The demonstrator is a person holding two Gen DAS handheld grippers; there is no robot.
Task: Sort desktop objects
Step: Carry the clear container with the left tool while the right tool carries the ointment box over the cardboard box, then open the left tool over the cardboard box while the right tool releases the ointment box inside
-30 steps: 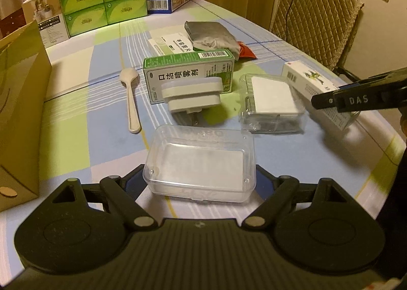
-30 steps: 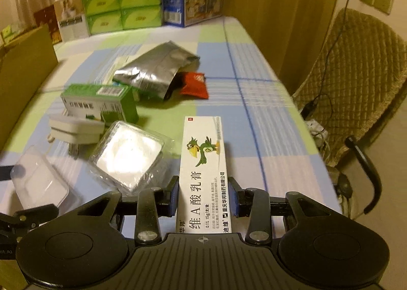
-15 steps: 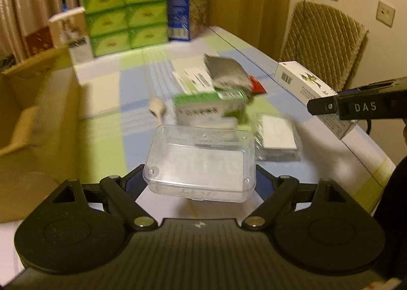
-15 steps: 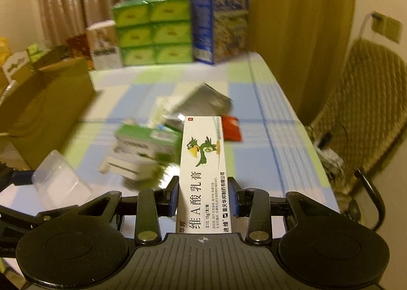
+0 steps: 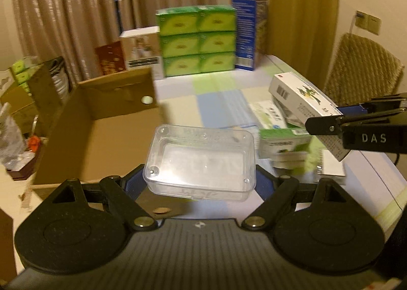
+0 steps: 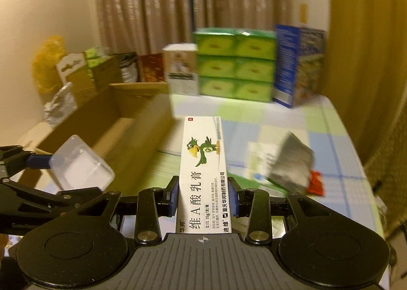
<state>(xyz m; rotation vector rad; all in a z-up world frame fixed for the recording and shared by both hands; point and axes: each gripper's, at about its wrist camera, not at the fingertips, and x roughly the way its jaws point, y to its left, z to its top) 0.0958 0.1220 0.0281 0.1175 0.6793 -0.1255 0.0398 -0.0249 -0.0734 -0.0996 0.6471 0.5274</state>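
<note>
Both loads look bound for the carton (image 5: pixel 101 132), open at ten o'clock of the left gripper (image 5: pixel 201 183); I'd carry each fully over the rim and lower it before letting go, one at a time so the grippers don't collide. The left gripper is spread wide, clamped on the clear tub (image 5: pixel 201 160), held in the air. The right gripper (image 6: pixel 203 198) is nearly closed, pinching the ointment box (image 6: pixel 203 175), which points to twelve o'clock above the table (image 6: pixel 318 122).

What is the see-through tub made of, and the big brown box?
The tub looks like hard clear plastic: glossy, and the table shows through it. The big brown box looks like plain matte cardboard, with a folded flap standing up.
</note>
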